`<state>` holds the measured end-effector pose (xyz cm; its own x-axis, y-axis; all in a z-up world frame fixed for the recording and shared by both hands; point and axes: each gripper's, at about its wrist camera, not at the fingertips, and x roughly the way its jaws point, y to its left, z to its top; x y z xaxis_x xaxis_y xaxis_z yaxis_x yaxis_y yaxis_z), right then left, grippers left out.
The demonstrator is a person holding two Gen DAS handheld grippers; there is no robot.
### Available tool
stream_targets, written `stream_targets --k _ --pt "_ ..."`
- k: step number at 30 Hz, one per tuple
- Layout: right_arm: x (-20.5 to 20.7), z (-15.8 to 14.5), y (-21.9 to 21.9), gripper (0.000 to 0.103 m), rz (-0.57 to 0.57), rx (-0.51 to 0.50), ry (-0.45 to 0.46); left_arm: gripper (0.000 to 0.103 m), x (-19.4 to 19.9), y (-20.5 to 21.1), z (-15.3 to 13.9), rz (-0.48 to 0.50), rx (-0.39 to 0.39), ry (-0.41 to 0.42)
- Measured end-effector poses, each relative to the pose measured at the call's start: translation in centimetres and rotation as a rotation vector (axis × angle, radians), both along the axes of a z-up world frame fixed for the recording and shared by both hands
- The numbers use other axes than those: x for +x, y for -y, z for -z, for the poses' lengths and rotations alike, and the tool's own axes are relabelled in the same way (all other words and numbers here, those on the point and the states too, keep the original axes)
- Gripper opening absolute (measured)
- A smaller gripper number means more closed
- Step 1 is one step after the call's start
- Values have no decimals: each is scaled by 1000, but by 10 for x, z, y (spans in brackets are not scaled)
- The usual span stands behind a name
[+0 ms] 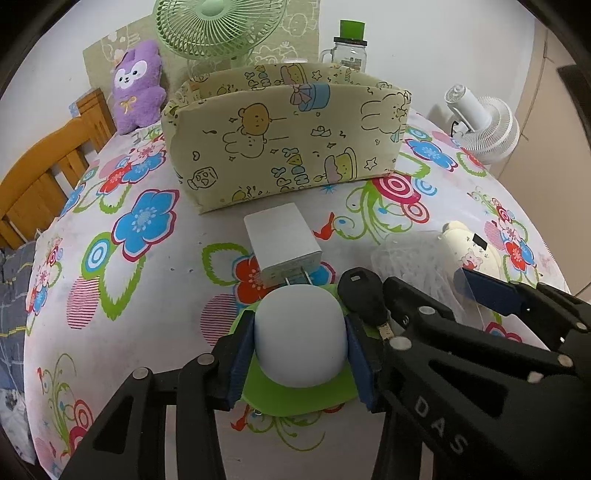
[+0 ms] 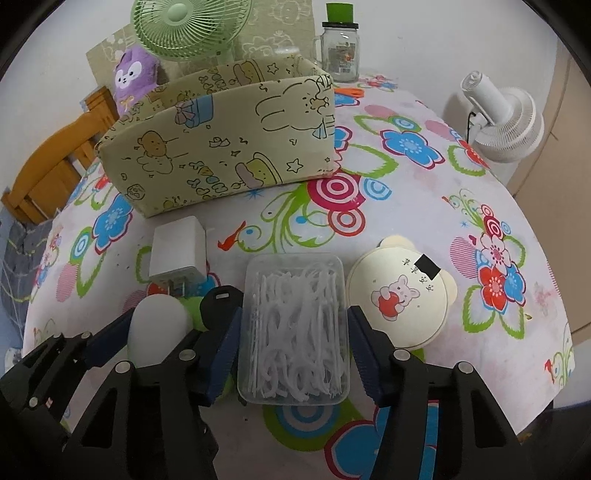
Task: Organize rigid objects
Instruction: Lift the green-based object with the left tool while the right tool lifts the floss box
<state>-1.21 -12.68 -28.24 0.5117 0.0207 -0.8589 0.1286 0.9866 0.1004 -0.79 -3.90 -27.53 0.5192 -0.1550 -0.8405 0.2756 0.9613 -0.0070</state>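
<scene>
My left gripper [image 1: 301, 358] is shut on a white dome with a flat green base [image 1: 301, 332]; both blue pads press its sides on the table. A clear box of floss picks [image 2: 293, 332] sits between the pads of my right gripper [image 2: 295, 354], which touch its long sides. Beside the dome lie a black car key [image 1: 364, 295] and a white charger plug [image 1: 282, 245]. A round cream case with a bunny picture [image 2: 400, 295] lies right of the floss box. The cartoon-print fabric bin [image 1: 284, 136] stands open-topped behind them.
The table wears a flowered cloth [image 2: 406, 206]. Behind the bin stand a green fan [image 1: 218, 26], a purple plush [image 1: 138, 88] and a glass jar with a green lid [image 2: 340, 48]. Orange scissors [image 2: 351, 91] lie near the jar. There is a white fan [image 2: 506, 118] at the right and a wooden chair [image 1: 44, 177] at the left.
</scene>
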Motion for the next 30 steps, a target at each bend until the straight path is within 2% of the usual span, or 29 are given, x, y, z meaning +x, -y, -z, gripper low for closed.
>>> stream_targets --k 10,17,30 --pt "0 -3 -3 60 16 -17 43 49 3 -3 -1 -1 -9 -5" --pt "3 -24 -3 60 20 -30 88 49 9 -3 -16 -3 -19 23" --pt "7 -75 -4 60 56 -61 163 49 17 -6 -61 -8 -44 87"
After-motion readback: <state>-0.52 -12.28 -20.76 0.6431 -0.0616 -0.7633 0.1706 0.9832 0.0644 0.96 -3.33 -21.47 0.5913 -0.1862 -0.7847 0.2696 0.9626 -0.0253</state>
